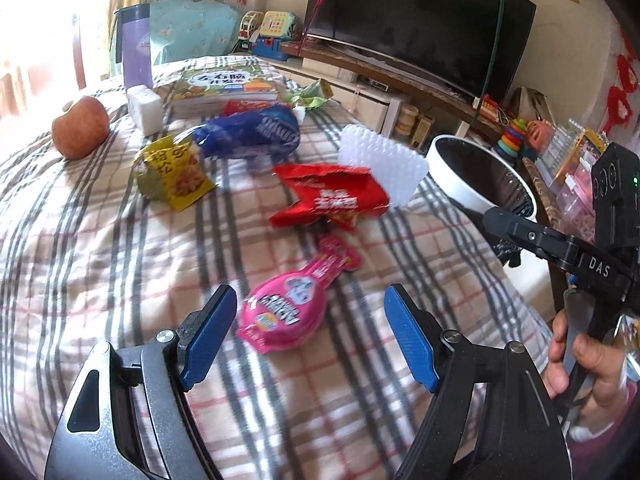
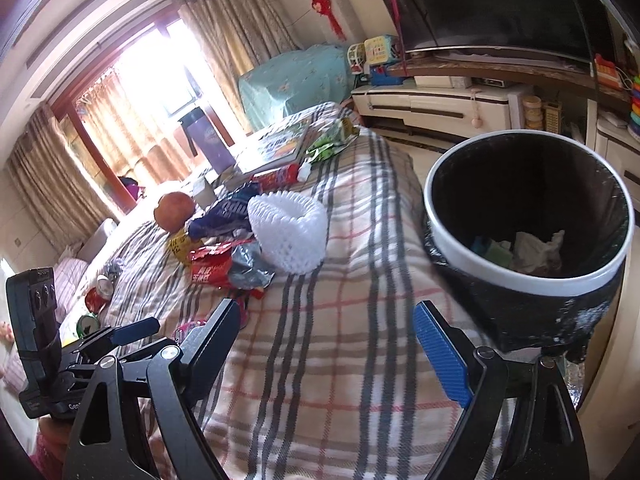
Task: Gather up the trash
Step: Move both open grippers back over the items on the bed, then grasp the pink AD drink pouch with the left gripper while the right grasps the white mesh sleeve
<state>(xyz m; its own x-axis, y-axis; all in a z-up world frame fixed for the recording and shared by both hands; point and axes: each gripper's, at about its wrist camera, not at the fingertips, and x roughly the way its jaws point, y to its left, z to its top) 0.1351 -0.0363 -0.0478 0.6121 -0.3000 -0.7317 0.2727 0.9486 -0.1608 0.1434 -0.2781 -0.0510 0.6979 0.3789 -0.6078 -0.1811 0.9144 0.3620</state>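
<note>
A pink candy wrapper lies on the checked blanket, just ahead of my left gripper and between its open blue pads without touching them. Farther back lie a red snack bag, a white foam net, a blue bag, a yellow packet and a green wrapper. My right gripper hovers open over bare blanket, nothing between its fingers. The white-rimmed bin with a black liner stands right of the bed, with crumpled paper inside.
An apple, a white box, a book and a purple cup sit at the far end of the bed. A TV on a low cabinet and toys stand beyond. Cans lie at the left.
</note>
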